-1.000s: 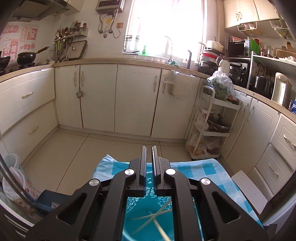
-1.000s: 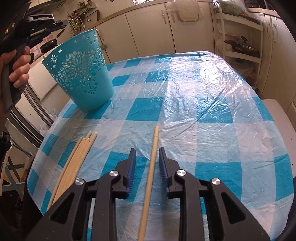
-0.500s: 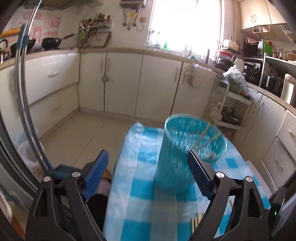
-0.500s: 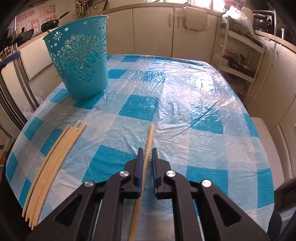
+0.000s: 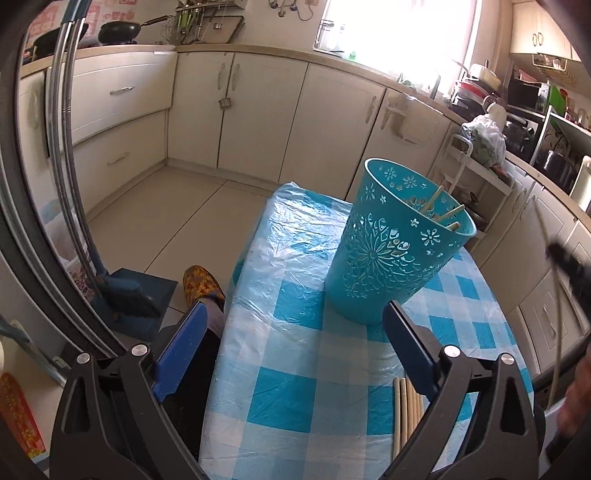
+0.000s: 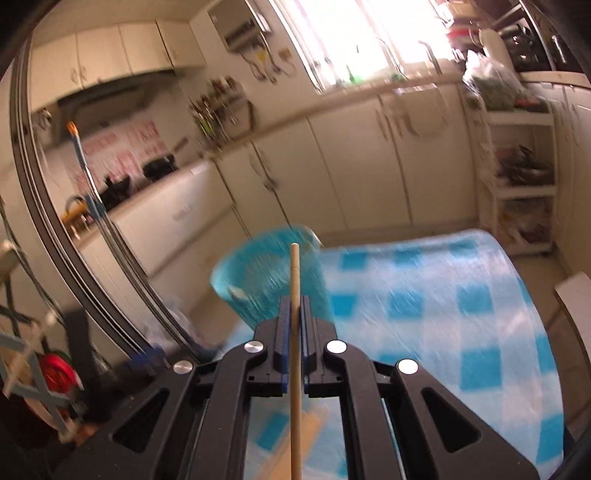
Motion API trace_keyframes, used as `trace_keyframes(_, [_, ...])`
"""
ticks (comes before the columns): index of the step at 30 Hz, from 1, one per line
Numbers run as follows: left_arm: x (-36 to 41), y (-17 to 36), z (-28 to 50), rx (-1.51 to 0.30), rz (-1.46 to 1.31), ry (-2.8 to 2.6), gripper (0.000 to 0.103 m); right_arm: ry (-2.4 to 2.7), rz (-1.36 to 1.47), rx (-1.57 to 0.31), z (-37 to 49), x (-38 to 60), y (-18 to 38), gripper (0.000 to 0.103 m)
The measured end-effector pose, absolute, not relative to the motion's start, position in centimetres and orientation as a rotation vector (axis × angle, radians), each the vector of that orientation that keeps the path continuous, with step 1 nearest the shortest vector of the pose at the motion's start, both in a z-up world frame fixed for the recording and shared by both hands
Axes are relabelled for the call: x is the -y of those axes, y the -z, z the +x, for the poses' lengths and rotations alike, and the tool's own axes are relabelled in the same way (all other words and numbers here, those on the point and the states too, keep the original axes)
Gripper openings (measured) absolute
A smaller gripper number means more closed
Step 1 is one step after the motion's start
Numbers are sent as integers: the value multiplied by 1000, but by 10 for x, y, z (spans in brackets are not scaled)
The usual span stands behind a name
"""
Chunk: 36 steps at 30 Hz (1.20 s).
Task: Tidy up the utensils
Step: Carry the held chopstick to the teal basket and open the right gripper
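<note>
The right gripper (image 6: 291, 314) clamps one pale wooden chopstick (image 6: 294, 280); misaimed, it could tip the perforated turquoise plastic basket (image 5: 397, 251). The left gripper (image 5: 295, 354) is opening, holding nothing.

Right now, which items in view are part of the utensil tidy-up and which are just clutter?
Job:
- blue basket, chopsticks already inside
- chopstick clamped in the right gripper
- loose chopsticks on the checked tablecloth
- left gripper, jaws opening, nothing between them

Lying about:
- pan on the counter
- white shelf rack
- dustpan on the floor
</note>
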<state>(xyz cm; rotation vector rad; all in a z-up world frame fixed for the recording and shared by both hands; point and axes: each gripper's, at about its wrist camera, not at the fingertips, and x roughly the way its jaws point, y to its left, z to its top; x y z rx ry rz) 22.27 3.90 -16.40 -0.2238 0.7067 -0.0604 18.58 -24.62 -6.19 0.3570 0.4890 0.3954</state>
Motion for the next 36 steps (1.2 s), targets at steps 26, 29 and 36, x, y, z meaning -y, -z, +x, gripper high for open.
trace_keyframes(26, [-32,169,210,-736,-247,77,93,-322,335,-439,273,201,62,22])
trace_keyframes(29, [-28,166,207,-732,-233,79,93,-315,316,-444,240,212,67,25])
trace_keyframes(36, [-28,154,210,-698,-231,91,94,-246,324,-578,179,238,112,36])
